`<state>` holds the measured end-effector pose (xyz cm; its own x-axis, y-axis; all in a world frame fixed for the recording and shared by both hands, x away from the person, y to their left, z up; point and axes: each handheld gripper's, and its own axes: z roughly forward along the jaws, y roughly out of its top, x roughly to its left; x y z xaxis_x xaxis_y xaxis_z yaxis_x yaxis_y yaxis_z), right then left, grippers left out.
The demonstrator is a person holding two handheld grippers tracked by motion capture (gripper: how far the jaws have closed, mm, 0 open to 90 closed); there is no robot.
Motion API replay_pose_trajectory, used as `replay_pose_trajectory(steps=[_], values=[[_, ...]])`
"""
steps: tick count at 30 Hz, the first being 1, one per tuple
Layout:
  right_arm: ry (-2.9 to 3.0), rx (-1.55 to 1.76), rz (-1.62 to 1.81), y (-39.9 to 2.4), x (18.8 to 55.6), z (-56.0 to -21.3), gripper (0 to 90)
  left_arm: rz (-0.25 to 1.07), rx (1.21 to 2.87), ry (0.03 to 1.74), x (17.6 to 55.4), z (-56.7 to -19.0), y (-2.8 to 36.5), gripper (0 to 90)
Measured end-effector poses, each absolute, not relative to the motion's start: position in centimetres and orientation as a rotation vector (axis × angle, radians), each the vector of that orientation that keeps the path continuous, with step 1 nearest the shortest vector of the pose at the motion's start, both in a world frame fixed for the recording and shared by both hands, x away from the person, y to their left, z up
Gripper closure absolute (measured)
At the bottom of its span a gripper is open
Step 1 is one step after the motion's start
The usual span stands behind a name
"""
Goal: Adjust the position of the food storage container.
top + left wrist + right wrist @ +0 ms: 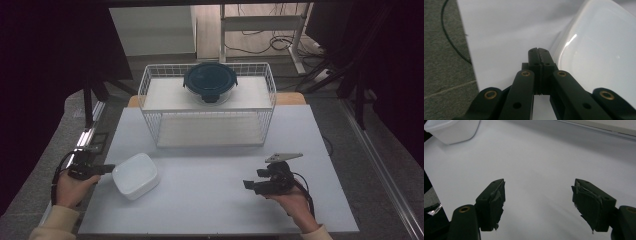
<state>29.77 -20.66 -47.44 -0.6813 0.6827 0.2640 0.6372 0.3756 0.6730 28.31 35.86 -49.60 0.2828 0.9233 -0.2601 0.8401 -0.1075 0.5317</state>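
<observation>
Pale bench in a dark room, with grey floor all round.

On the near left part of the bench, a white tub, square with round corners. Smooth and shiny, so likely slippery. Looks hard, not squashy, and probably light, though maybe breakable if made of china; hard to tell which. Sloping sides, so a squeeze there could slide off. Best place to take hold: probably the edge, one jaw on each side of the thin wall. Needs jaws spread first.

Just beside the tub's left side, the left gripper, held in a hand, jaws pressed together with nothing between them. Tip right next to the tub wall in the left gripper view; touching or not, cannot tell.

Well apart, on the near right, the right gripper, jaws wide apart and empty, over bare bench.

At the far side, a white wire basket with a round box with a dark lid on top.
</observation>
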Motion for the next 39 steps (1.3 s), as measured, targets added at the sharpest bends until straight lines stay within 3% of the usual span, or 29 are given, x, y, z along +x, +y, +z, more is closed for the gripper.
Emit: replay_pose_trajectory(steps=[39], values=[[2.549,1.237,1.230,-20.8,29.8,-47.1,26.0,-0.044,2.024,1.350,27.0,-49.9,28.8,89.9]])
